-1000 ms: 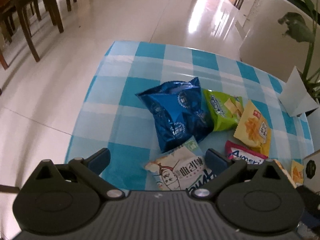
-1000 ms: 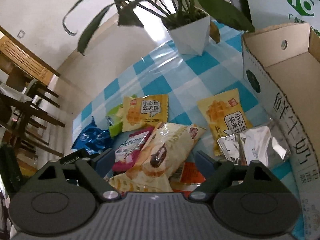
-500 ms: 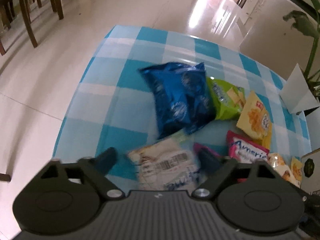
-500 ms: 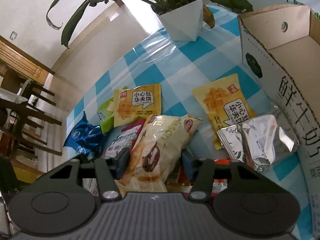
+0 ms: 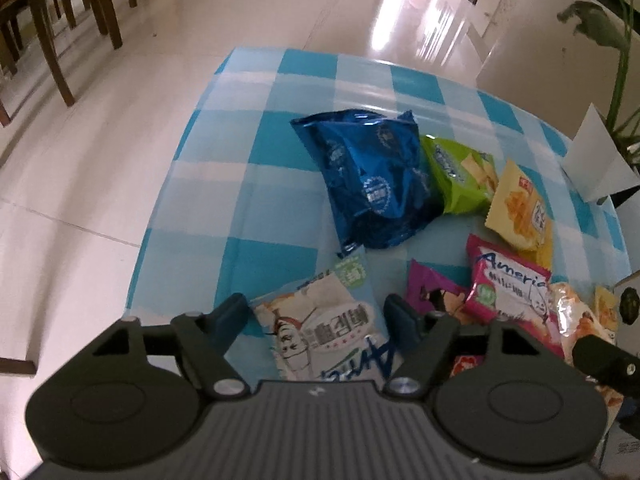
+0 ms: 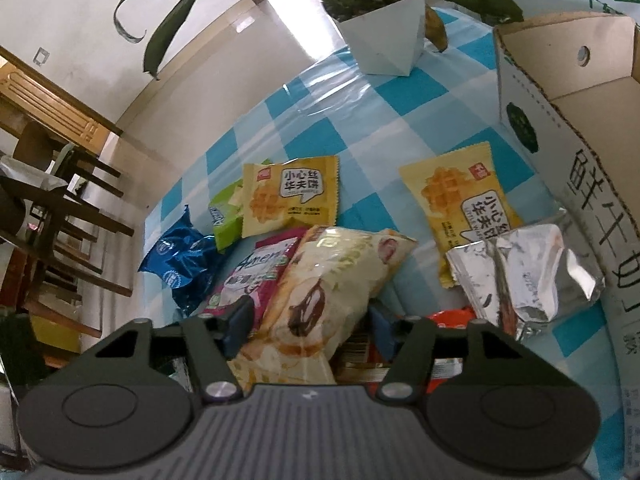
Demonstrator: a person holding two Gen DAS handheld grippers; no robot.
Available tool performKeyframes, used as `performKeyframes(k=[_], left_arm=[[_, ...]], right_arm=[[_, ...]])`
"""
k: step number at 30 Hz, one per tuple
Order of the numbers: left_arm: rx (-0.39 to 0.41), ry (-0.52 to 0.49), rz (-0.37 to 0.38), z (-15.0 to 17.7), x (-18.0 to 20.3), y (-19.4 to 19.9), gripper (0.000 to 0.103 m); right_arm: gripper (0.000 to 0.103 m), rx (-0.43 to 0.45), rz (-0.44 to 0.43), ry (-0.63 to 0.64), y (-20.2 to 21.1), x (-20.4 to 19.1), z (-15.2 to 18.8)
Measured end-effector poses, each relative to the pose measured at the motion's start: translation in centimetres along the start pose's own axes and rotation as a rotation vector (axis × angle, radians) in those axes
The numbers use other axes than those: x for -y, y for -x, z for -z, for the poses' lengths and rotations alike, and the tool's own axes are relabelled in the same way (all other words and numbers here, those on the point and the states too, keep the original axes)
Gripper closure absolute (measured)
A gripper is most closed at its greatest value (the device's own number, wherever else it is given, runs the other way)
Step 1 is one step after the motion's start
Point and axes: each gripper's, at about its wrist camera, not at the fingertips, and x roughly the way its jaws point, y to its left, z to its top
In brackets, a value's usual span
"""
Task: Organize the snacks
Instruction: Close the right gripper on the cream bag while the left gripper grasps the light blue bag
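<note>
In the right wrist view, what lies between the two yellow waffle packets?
Bare checked tablecloth only; the left yellow waffle packet and the right yellow waffle packet lie apart, in the right wrist view.

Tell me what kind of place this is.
Most likely a home dining area: dark wooden chairs on a glossy tiled floor, a blue-and-white checked tablecloth, and a leafy plant in a white angular pot.
</note>
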Motion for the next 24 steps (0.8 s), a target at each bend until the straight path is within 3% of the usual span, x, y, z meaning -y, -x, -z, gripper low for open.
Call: performKeyframes(k=[2,6,14,20,24], left_arm=[[0.005,-0.008,0.004,0.1,0.2,0.0,0.03],[0.018,0.014,0.05,0.1,0.0,0.7,0.045],[0.063,0.009,0.08,0.8,-0.2,3.4,0.049],[0.103,-0.003,0.059,1.4,-0.4,5.6,0.05],[0.115,0.03,0.087,1.9,-1.0,7.0,0.058]], right_arm=[[0.035,-0.002,0.005,0.005,-0.1,0.0,0.0],[0.045,-0.004,0.007,0.005,0.0,0.2,0.0],[0.047,0.019,-0.039,0.014,1.3,-0.4,-0.1],[0.047,0.025,-0.053,0.057,2.1,-1.5,0.3],[0.047,0.035,-0.048,0.089,2.7,-2.1,0.6]])
